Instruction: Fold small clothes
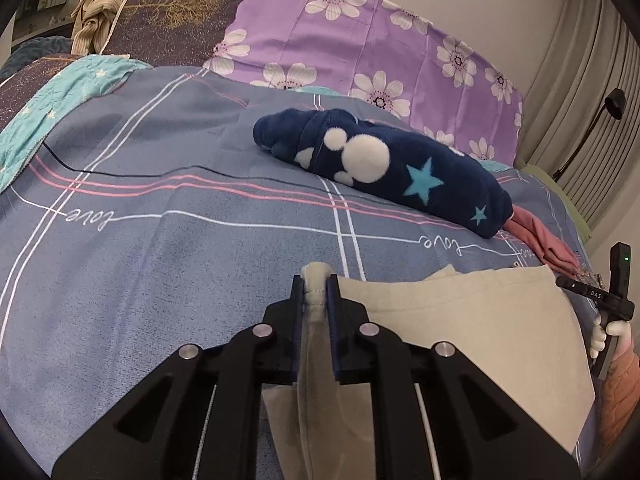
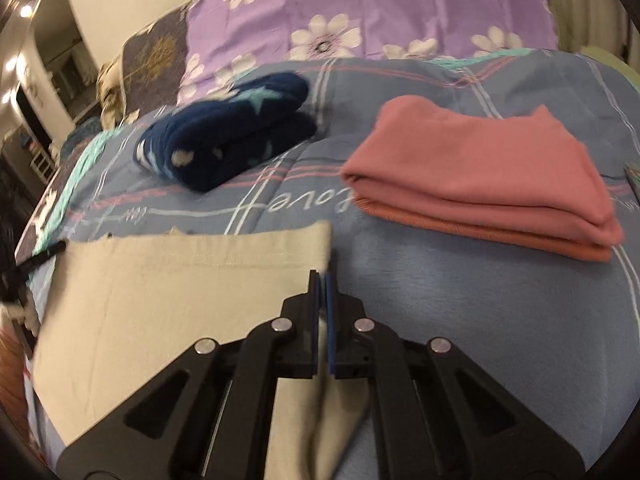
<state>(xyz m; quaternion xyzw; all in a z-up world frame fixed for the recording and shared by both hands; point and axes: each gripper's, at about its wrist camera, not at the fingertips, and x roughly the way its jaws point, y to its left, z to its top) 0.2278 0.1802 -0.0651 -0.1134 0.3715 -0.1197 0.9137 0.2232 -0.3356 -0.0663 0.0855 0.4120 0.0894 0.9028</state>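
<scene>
A beige garment (image 1: 472, 332) lies flat on the blue bed cover, stretched between my two grippers. My left gripper (image 1: 316, 284) is shut on its left corner, with a fold of beige cloth pinched between the jaws. My right gripper (image 2: 322, 280) is shut on the garment's right edge (image 2: 168, 300). The right gripper also shows at the right edge of the left wrist view (image 1: 600, 296). The left gripper shows faintly at the left edge of the right wrist view (image 2: 36, 260).
A folded navy fleece piece with stars (image 1: 384, 164) (image 2: 228, 132) lies farther back. A folded pink stack (image 2: 488, 184) (image 1: 540, 240) lies to the right. Purple flowered pillow (image 1: 360, 40) at the head. Blue plaid bed cover (image 1: 160, 240).
</scene>
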